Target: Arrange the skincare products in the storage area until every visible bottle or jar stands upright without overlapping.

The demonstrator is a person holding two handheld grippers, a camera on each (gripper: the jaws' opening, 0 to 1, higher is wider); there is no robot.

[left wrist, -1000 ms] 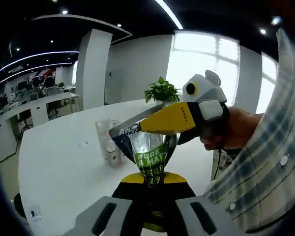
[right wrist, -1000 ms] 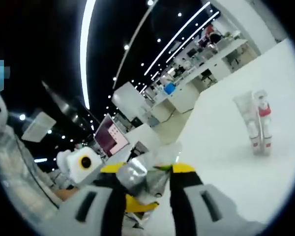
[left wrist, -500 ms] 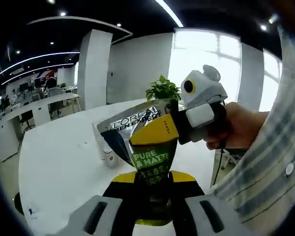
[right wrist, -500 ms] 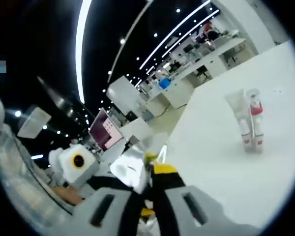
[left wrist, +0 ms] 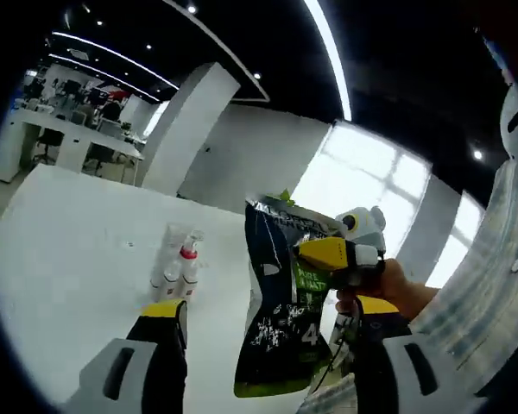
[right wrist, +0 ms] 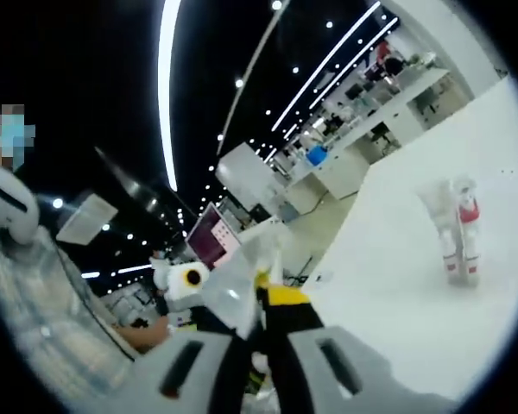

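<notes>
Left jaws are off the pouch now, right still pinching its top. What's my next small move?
Probably lower the pouch onto the white table beside the standing bottles. It hangs from the right hand-held gripper, and the left hand-held gripper is open around it.

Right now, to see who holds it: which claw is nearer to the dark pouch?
Right. The right claw is clamped on the pouch at its top edge; the left claw is open, a jaw either side of its lower part.

Grey gripper (left wrist: 263, 345) with black-and-yellow jaws; person's plaid sleeve (left wrist: 492, 267).
</notes>
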